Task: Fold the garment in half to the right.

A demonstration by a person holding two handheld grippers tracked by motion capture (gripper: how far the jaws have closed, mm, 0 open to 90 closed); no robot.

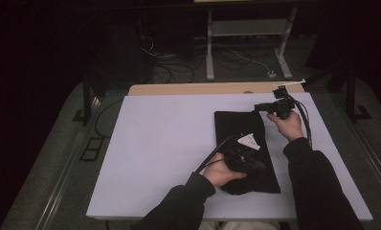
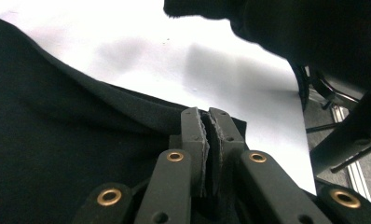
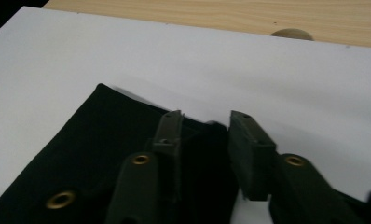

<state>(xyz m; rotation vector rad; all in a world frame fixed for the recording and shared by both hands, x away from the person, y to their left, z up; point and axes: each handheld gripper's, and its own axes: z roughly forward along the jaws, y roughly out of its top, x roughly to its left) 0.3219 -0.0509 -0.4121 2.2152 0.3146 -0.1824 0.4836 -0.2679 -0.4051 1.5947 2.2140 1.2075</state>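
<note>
Black cloth lies folded near the worktop's right edge. Left gripper pinches its near hem; keep that. Right gripper, jaws spread, seems clear: lift away without dragging the far corner.

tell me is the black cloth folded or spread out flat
Folded. The black cloth lies as a narrow strip on the white table, and its far end shows a doubled, rounded fold edge.

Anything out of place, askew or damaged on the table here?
Nothing stands out. The black cloth lies folded on the white table, its far edge slightly bunched. The left tool pinches its near edge; the right tool stands open over the far corner.
</note>
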